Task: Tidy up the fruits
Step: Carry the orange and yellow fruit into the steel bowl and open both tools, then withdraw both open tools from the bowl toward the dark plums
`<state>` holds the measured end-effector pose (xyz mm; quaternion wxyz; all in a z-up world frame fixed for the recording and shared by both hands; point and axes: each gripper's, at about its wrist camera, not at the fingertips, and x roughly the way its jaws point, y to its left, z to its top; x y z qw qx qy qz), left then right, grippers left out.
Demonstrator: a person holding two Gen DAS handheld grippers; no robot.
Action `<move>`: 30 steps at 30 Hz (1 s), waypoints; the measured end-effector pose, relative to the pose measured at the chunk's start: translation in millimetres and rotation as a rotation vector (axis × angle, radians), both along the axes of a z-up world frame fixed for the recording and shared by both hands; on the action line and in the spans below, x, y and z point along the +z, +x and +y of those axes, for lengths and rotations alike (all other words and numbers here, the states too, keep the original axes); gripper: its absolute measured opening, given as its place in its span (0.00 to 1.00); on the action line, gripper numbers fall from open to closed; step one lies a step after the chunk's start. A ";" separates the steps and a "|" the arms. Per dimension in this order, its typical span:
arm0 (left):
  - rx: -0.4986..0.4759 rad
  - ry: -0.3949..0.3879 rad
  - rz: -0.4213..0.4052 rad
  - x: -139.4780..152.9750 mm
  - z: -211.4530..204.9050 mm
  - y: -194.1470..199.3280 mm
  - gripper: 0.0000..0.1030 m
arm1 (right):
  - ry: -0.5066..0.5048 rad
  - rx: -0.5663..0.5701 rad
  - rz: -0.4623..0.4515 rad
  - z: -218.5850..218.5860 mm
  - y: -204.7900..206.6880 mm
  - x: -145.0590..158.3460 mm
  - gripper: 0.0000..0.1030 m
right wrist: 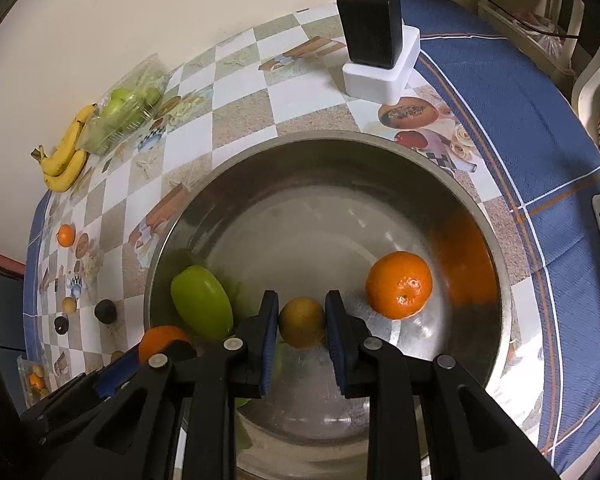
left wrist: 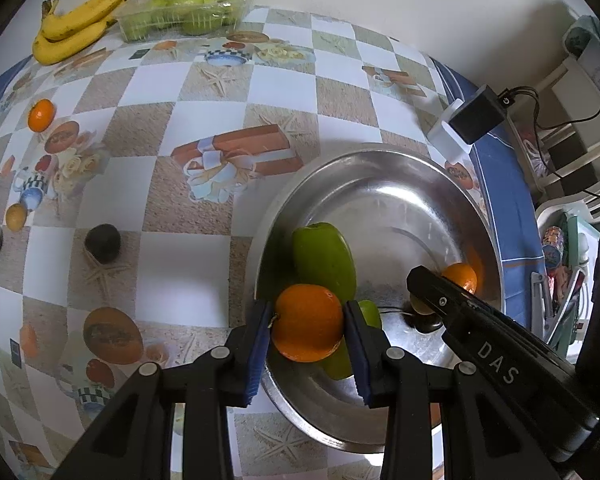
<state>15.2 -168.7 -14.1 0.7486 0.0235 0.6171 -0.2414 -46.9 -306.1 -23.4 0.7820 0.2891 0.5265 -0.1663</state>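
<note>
Big steel bowl (right wrist: 480,184) fills the lower centre. Inside, a glossy green mango (right wrist: 202,308) lies lower left. Left gripper (left wrist: 306,326) clamps a bright orange (left wrist: 307,322) over the bowl's rim; right gripper (right wrist: 302,322) pinches a small yellow-brown fruit (right wrist: 301,322) inside.

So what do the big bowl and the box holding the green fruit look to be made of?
The bowl looks like stainless steel with a brushed, shiny finish: it mirrors the orange as an orange glow on its wall. The box looks like thin clear plastic: the green fruit shows through, and its edges crinkle and glint.
</note>
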 end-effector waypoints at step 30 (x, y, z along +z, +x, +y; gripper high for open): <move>0.025 -0.047 -0.005 12.9 7.3 3.8 0.45 | -0.012 -0.021 -0.030 -2.7 -1.2 11.2 0.25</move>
